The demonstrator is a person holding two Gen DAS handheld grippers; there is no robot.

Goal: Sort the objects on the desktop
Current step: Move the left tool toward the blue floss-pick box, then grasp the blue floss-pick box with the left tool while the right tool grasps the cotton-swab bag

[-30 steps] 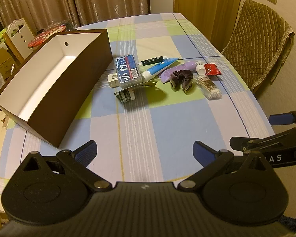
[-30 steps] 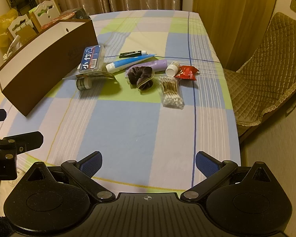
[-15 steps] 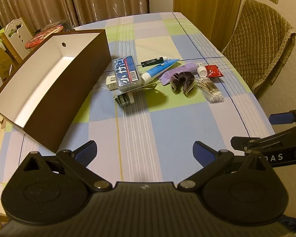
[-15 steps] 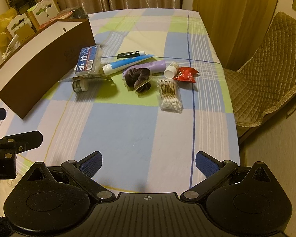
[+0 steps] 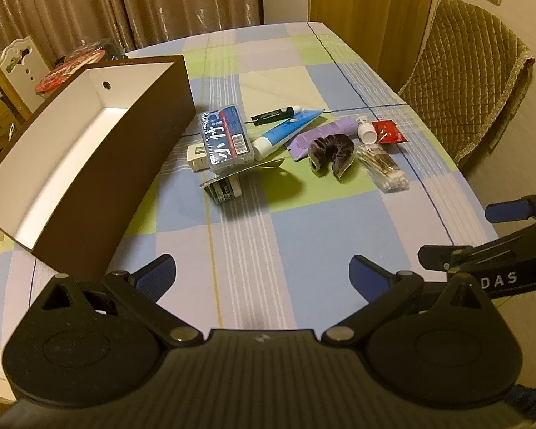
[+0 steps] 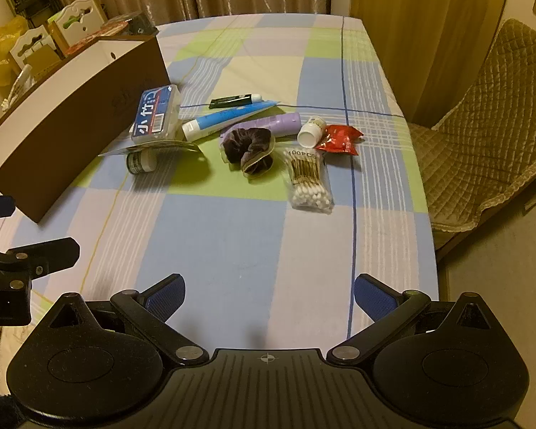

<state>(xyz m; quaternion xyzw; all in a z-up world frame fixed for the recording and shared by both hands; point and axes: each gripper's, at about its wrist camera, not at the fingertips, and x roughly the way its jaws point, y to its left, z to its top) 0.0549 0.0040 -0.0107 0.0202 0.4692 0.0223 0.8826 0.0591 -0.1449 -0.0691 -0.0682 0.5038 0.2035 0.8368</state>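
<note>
Brown box (image 5: 100, 164) sits at ten o'clock on the bench (image 5: 303, 236); the clutter lies at twelve, a small jar (image 6: 141, 161) half hidden under a card. Left gripper (image 5: 262, 273) and right gripper (image 6: 269, 295) hang spread, empty.

Left gripper (image 5: 262, 273): fingers spread wide, nothing between the blue pads, hovering over the near edge of the desk (image 5: 303, 232), aimed at the far side. Right gripper (image 6: 269, 291): same, fingers wide apart and empty, near edge. The two sit side by side, each showing at the edge of the other's view.
</note>
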